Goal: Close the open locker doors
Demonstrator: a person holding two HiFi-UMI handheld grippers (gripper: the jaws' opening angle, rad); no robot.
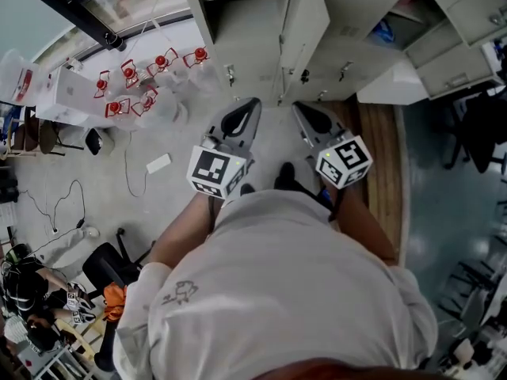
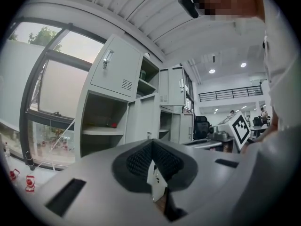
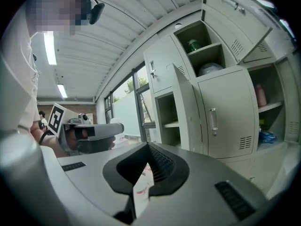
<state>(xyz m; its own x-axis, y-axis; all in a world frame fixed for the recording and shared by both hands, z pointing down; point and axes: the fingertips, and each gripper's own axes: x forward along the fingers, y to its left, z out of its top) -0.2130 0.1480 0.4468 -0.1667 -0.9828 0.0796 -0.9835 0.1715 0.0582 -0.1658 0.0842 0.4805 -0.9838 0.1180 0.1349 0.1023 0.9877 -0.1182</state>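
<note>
Your left gripper (image 1: pixel 252 108) and right gripper (image 1: pixel 303 111) are both clenched with nothing between the jaws. You hold them side by side and close together in front of your chest, roughly level, with your forearms (image 1: pixel 181 236) bent and angled inward. Both point at the grey lockers (image 1: pixel 341 50), near but not touching. Ahead of the right gripper a tall door (image 3: pixel 185 112) stands ajar, and an upper door (image 3: pixel 235 15) hangs wide open above it.
</note>
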